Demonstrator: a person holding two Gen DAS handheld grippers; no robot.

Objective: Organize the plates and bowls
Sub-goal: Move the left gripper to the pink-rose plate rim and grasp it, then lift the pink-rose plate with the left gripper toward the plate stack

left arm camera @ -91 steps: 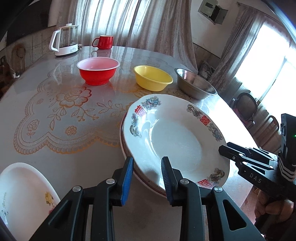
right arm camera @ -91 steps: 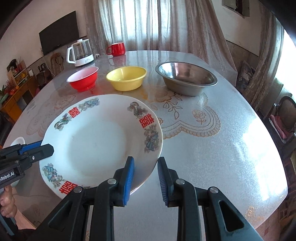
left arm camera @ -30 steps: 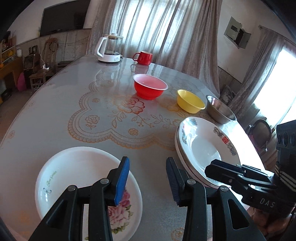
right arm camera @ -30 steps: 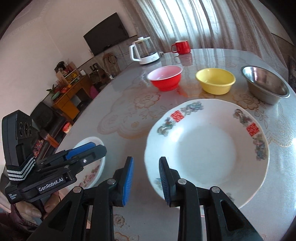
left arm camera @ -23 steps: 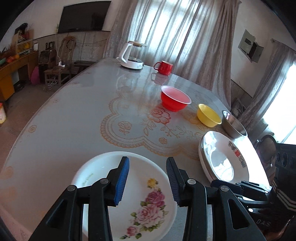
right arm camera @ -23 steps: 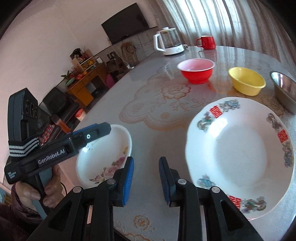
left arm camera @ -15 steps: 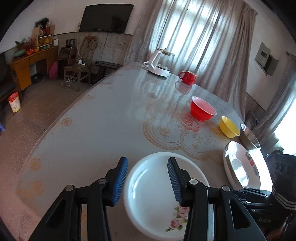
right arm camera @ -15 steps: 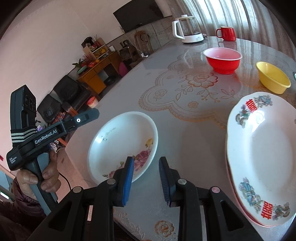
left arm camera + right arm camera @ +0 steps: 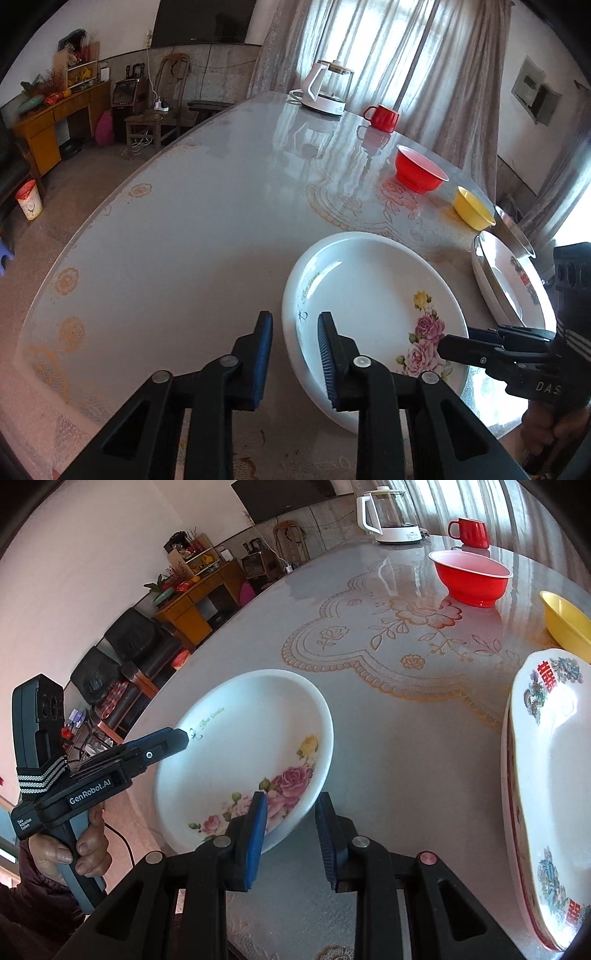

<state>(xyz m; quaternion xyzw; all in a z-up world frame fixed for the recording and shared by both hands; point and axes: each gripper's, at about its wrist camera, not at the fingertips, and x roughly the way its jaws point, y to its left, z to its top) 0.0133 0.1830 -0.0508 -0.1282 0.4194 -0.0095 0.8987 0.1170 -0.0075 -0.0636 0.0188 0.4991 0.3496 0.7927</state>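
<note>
Where the table (image 9: 192, 229) curves toward its near edge, a white rose plate (image 9: 373, 314) lies flat on the glossy surface, a shallow round dish with a broad plain rim, a small line of green script on one side and a spray of pink roses with a single yellow bloom on the other. The left gripper (image 9: 293, 354) stands with its blue-padded fingers apart, straddling the plate's rim on the script side, one finger over the dish and the other outside over the bare table; whether the pads touch the rim cannot be told, and nothing is gripped. The right gripper (image 9: 290, 830) is likewise parted, its fingers set to either side of the rim beside the roses, holding nothing. Just beside the rose plate, toward the right, rests a stack of plates (image 9: 550, 794), white with red double-happiness characters and coloured medallions around the border, the upper one nested in the lower. Beyond these, along the far side, sit a yellow bowl (image 9: 472, 212), a red bowl (image 9: 419, 173) with a pale inside, and the edge of a steel bowl (image 9: 513, 230) next to the stack. Farther still stand a red mug (image 9: 382, 117) and a white kettle (image 9: 325, 92) with a clear jug, before the curtains (image 9: 388, 55).
</note>
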